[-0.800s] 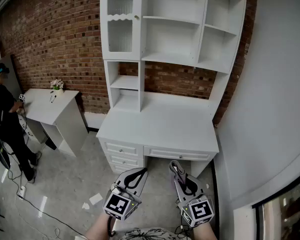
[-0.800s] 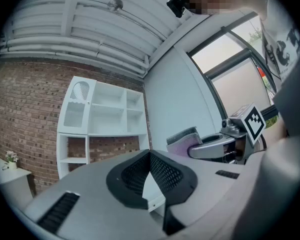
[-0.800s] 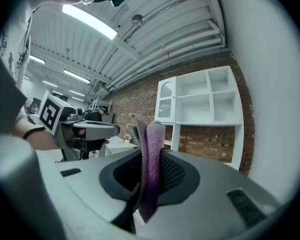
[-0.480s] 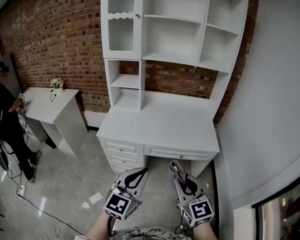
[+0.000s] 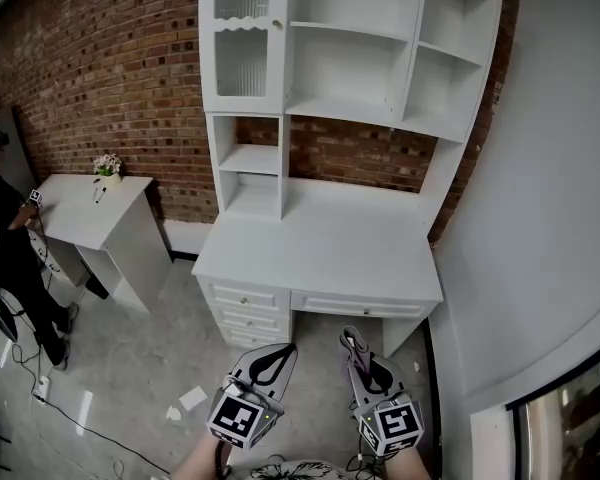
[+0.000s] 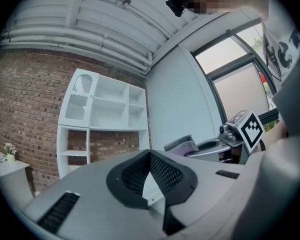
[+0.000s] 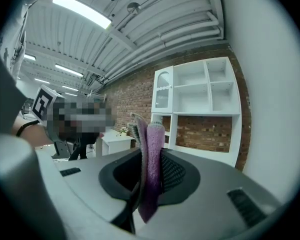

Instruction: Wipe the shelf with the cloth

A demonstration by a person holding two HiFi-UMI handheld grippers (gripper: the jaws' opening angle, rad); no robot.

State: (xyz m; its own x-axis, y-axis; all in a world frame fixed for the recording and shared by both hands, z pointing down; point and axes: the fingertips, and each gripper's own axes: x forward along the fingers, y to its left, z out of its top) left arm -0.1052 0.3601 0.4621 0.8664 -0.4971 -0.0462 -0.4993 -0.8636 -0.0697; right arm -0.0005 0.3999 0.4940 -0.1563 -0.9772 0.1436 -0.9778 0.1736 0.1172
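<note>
Purple fuzzy cloth (image 7: 151, 174) hangs pinched flat in the right gripper (image 7: 149, 133), plain only in its own view. The head view shows the white boxy shelf (image 5: 345, 110) well ahead. Ribbed black jaws of the left gripper (image 6: 149, 155) meet, empty.

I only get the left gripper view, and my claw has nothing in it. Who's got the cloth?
Observer: The right claw is shut on the purple cloth, which stands up between its jaws.
Operator: Is anybody else here?
Observer: Yes. The head view shows a person in dark clothes at the small white table on the left.
Operator: Are we touching the shelf?
Observer: No. In the head view the left claw and the right one hang over the floor, short of the shelf unit.
</note>
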